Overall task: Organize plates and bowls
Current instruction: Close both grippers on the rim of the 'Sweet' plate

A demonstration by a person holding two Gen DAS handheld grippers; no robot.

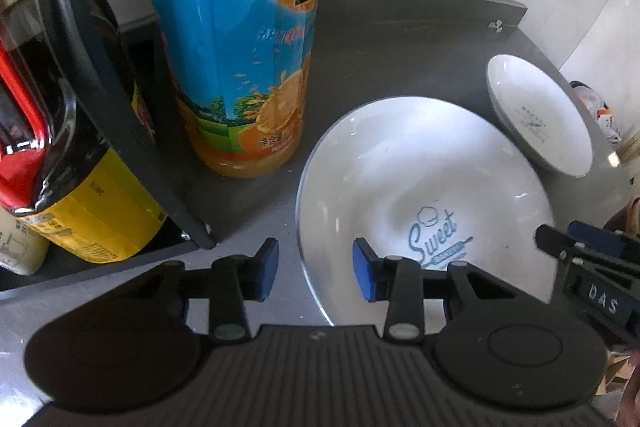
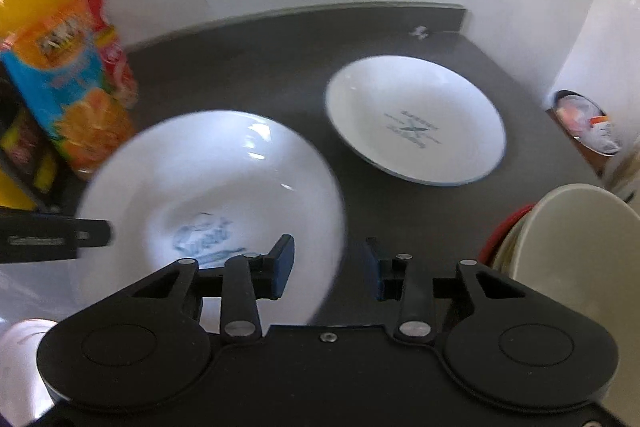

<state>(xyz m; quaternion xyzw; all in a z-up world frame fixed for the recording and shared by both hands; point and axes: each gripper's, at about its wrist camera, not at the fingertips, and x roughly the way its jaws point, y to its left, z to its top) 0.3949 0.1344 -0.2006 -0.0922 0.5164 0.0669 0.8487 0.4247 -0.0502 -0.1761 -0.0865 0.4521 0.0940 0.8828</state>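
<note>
A large white plate (image 1: 420, 187) printed "Sweet" lies on the dark grey counter (image 1: 392, 39). My left gripper (image 1: 316, 269) is open, and the plate's left rim sits between its blue pads. In the right wrist view the same plate (image 2: 208, 179) looks blurred. My right gripper (image 2: 328, 269) is open astride its right rim. Each gripper shows at the edge of the other's view, the right gripper (image 1: 580, 255) and the left gripper (image 2: 56, 237). Behind lies a smaller white plate (image 1: 536, 115) (image 2: 416, 119) with a blue rim.
An orange juice bottle (image 1: 236, 59) stands left of the plate, beside a black rack frame (image 1: 100, 67) holding a dark bottle with a yellow label (image 1: 92, 203). Cream bowls (image 2: 572, 247) are stacked at the right. White tiled walls close off the counter's back and right.
</note>
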